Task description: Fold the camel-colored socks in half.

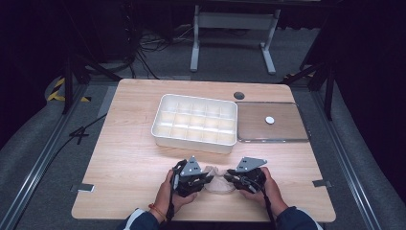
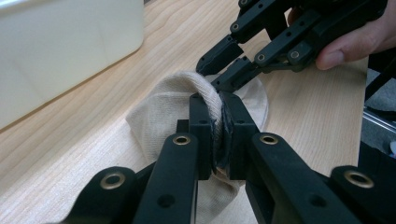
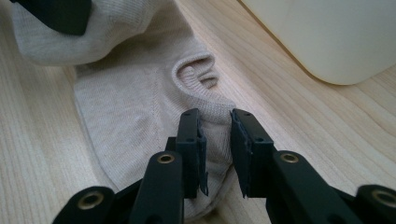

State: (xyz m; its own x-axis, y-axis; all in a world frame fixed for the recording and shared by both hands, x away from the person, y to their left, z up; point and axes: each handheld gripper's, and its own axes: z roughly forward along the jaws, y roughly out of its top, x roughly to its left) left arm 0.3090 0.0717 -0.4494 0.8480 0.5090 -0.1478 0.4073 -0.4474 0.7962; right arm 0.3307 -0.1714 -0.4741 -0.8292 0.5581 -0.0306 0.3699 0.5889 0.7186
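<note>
One beige sock (image 2: 154, 116) lies clamped in the left hand-held gripper (image 2: 219, 135); the right hand-held gripper (image 3: 215, 144) straddles its cuff, jaws apart.

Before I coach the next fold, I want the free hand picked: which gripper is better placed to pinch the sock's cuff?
Right. The right gripper stands open with its jaws either side of the beige sock's ribbed cuff. The left gripper is already shut on another fold of the sock, so it is busy.

ahead: white tray (image 1: 165, 134) blocks | sides: bare table (image 1: 119, 167)
</note>
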